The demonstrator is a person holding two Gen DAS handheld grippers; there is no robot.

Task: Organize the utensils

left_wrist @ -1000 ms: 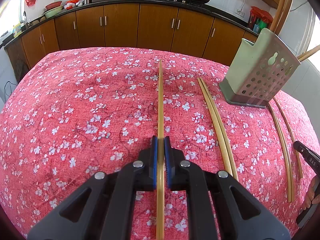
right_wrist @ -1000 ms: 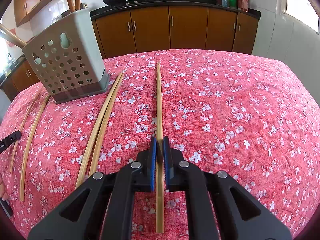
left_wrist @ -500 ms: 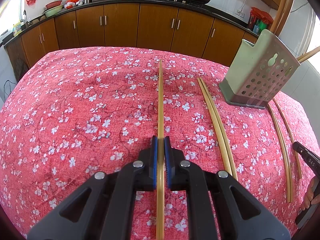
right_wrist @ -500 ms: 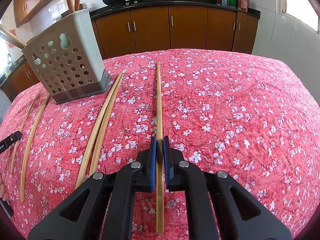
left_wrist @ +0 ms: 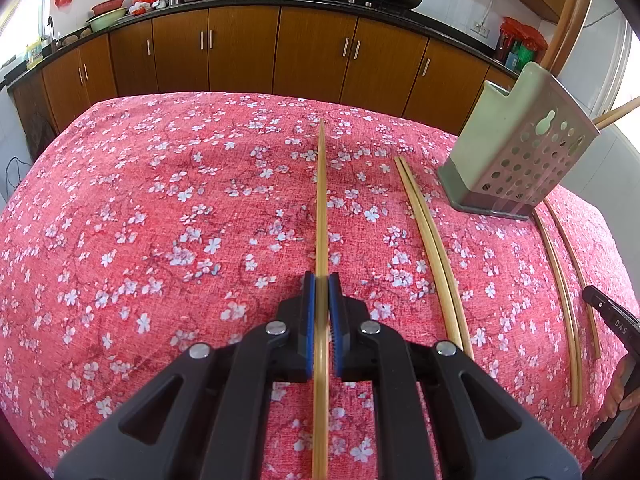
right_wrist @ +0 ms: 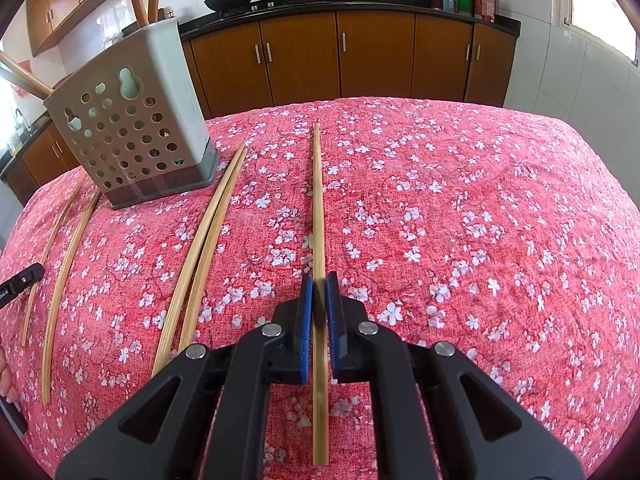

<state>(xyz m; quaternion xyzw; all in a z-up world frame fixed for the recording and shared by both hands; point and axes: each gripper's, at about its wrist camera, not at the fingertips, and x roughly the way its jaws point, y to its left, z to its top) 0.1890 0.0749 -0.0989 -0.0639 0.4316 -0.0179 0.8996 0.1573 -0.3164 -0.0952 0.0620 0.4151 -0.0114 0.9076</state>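
Observation:
My left gripper (left_wrist: 321, 282) is shut on a long bamboo chopstick (left_wrist: 321, 200) that runs straight ahead over the red floral tablecloth. My right gripper (right_wrist: 319, 282) is shut on another bamboo chopstick (right_wrist: 317, 200) the same way. A perforated grey utensil holder (left_wrist: 516, 156) stands at the right of the left wrist view and at the left of the right wrist view (right_wrist: 132, 136), with wooden handles sticking out of it. A pair of chopsticks (left_wrist: 432, 248) lies on the cloth between my grippers, also in the right wrist view (right_wrist: 200, 256).
Two more chopsticks (left_wrist: 560, 280) lie curved beside the holder, also in the right wrist view (right_wrist: 60, 280). The other gripper's black tip (left_wrist: 612, 320) shows at the right edge. Brown kitchen cabinets (left_wrist: 280, 52) with woks on the counter stand behind the table.

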